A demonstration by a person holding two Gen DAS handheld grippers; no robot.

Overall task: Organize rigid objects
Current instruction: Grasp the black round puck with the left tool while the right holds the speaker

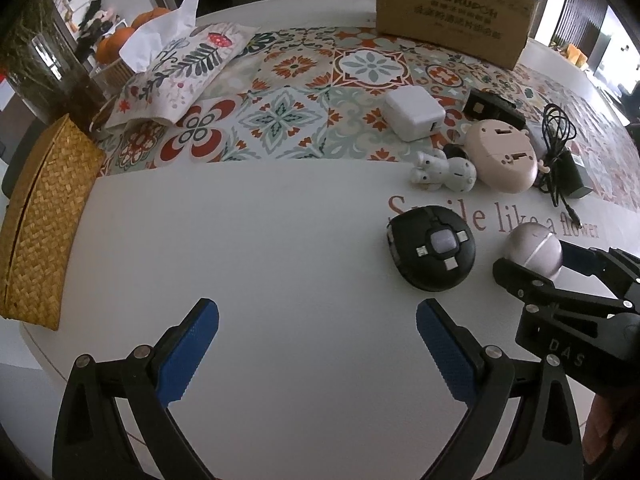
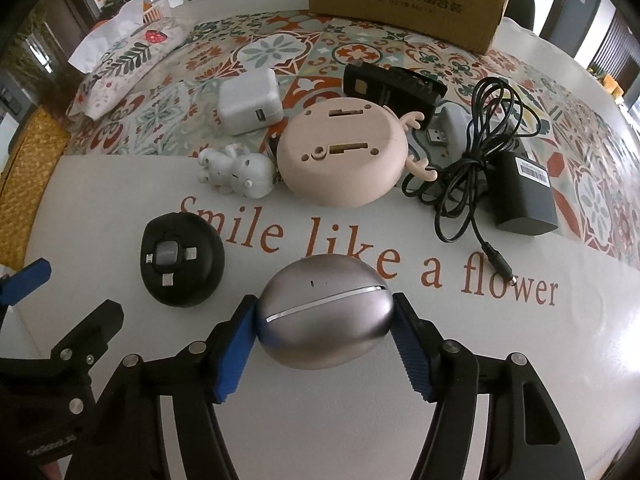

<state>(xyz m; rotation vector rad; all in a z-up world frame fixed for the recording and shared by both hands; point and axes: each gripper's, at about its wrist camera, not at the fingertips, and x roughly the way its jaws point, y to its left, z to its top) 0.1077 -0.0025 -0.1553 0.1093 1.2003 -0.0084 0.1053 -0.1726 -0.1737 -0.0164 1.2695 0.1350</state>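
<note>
Two claws low over the table: right claw (image 2: 325, 334) clenched on the silver case (image 2: 325, 316), left claw (image 1: 318, 344) spread, released

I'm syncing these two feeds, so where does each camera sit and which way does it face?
Left wrist: on the left gripper, jaws open over bare white tablecloth; the right gripper shows at its right.
Right wrist: on the right gripper, jaws shut on the silver egg-shaped case.
Both face the cardboard box and share the black round adapter.

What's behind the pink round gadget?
Behind the pink gadget lies a black device, farther back the cardboard box. The gadget covers the device's near edge; anything tucked there can't be seen.
</note>
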